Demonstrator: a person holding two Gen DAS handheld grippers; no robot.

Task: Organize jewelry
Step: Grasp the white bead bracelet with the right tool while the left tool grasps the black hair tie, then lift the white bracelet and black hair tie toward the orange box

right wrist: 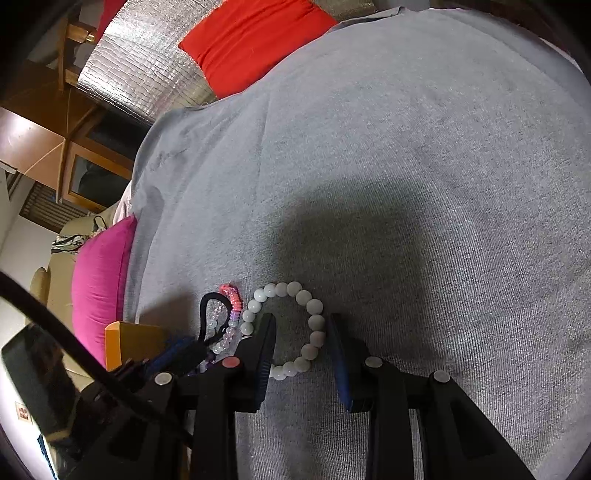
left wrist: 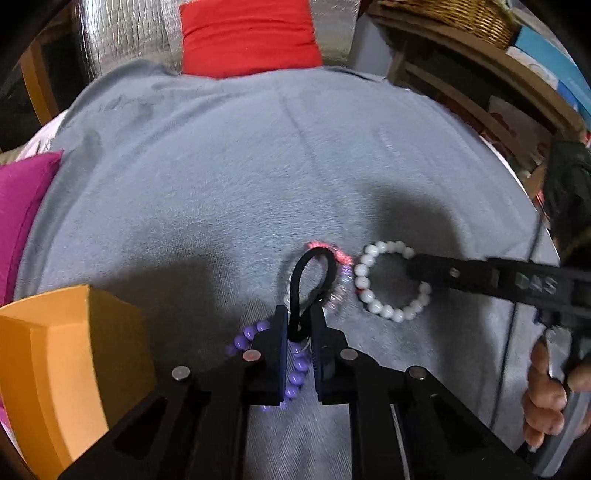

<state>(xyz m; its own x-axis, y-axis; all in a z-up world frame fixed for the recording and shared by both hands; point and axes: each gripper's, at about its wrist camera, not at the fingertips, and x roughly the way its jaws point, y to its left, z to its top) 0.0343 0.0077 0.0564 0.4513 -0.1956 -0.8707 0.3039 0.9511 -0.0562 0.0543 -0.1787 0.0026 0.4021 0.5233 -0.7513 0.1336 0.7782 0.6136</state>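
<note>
My left gripper (left wrist: pixel 300 314) is shut on a black hair tie (left wrist: pixel 312 280), whose loop stands up from the grey cloth (left wrist: pixel 221 166). Under it lie a clear, pink and lilac bead bracelet (left wrist: pixel 338 273) and a purple bead bracelet (left wrist: pixel 295 369). A white bead bracelet (right wrist: pixel 295 325) lies just to the right. My right gripper (right wrist: pixel 301 325) is open, its jaws straddling the right side of the white bracelet, one finger inside the ring. It shows in the left wrist view (left wrist: pixel 417 267) too. The hair tie (right wrist: pixel 208 314) and the left gripper show at the lower left of the right wrist view.
An orange box (left wrist: pixel 62 369) stands at the left, close to my left gripper. A magenta cushion (right wrist: pixel 99 280) lies at the cloth's left edge, a red cushion (left wrist: pixel 251 33) at the far edge. Wooden shelves (left wrist: pixel 480 74) with a wicker basket stand at the right.
</note>
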